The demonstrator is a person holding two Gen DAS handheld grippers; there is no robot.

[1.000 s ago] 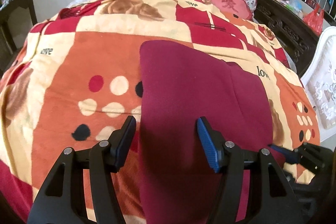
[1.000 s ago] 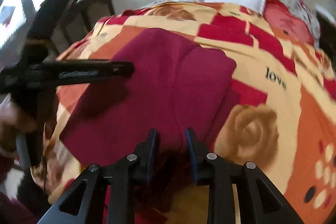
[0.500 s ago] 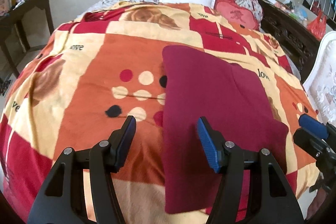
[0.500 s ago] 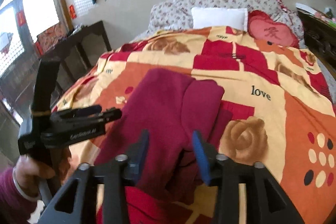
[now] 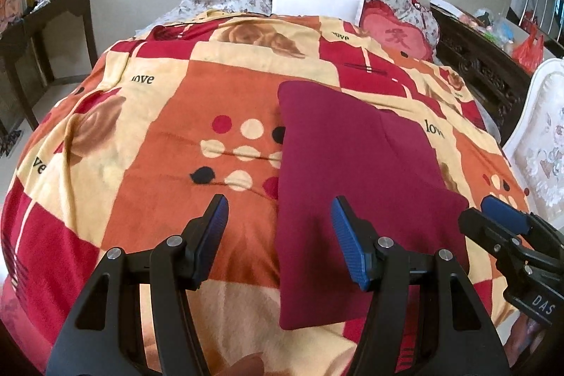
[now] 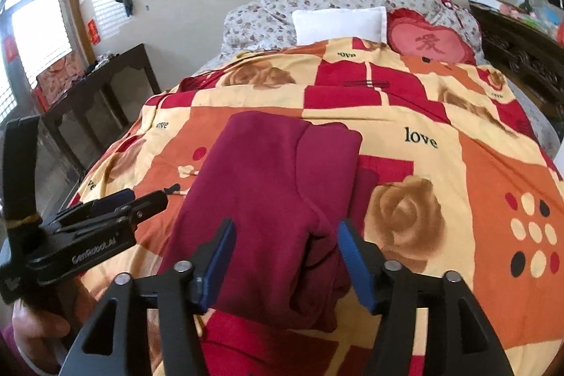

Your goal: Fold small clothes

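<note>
We are looking at a maroon garment (image 5: 352,171) lying folded lengthwise into a long panel on the patterned blanket (image 5: 169,136), toward the bed's right half and reaching down to its near edge. It is looking like soft, thick knit or fleece: light, limp, not slippery, nothing fragile about it. We are judging that it will sag and drape when lifted, so the layers may slide apart unless both near corners are taken together. The best hold, we think, is at the near end, one gripper at each corner, pinching through all the layers before carrying that end up toward the far end near the pillows (image 5: 315,0).

We are holding the left gripper (image 5: 278,235) with its jaws standing wide apart, gripping nothing; it is hovering above the garment's left edge near the near end, one blue pad over blanket, the other over cloth. We are holding the right gripper (image 6: 287,252) with its jaws spread wide too, empty, poised over the bunched near right portion of the garment (image 6: 278,199). Whether its pads are brushing the fabric, we cannot tell.
</note>
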